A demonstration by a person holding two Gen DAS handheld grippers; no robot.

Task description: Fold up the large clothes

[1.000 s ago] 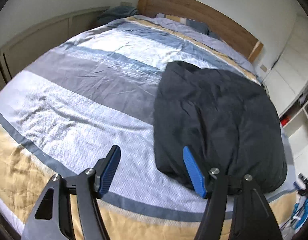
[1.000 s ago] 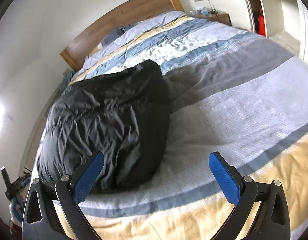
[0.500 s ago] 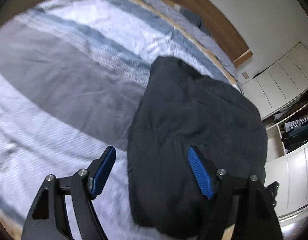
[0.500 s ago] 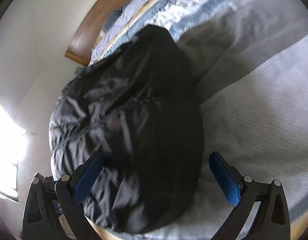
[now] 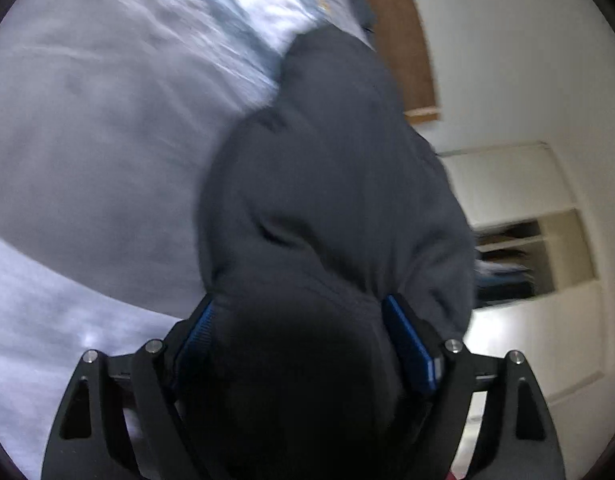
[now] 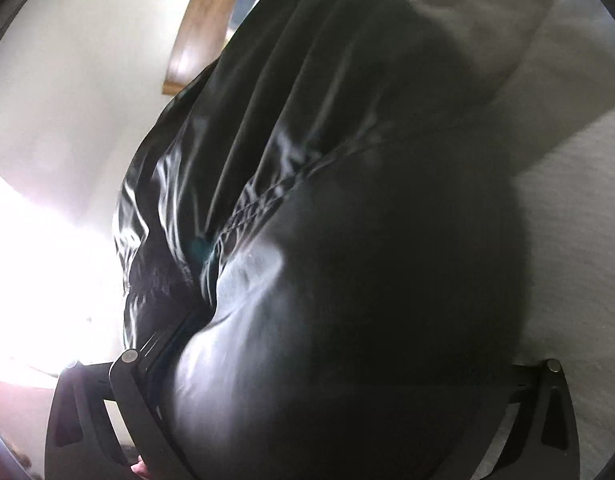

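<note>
Both hand-held grippers have been brought down onto the dark jacket [image 5: 331, 184], which lies on the bed [image 5: 87, 152] below the headboard [image 5: 403, 48]. Its near end sits between the left hand-held gripper's [image 5: 303, 340] wide-spread fingers, apparently for a fold. Whether the right hand-held gripper [image 6: 335, 364] is closed cannot be told; fabric hides its fingers.

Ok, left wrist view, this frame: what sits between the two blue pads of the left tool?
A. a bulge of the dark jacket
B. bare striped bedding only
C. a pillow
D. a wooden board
A: in the left wrist view the dark jacket bulges between the spread blue pads of the left tool, hiding the bedding there.
</note>
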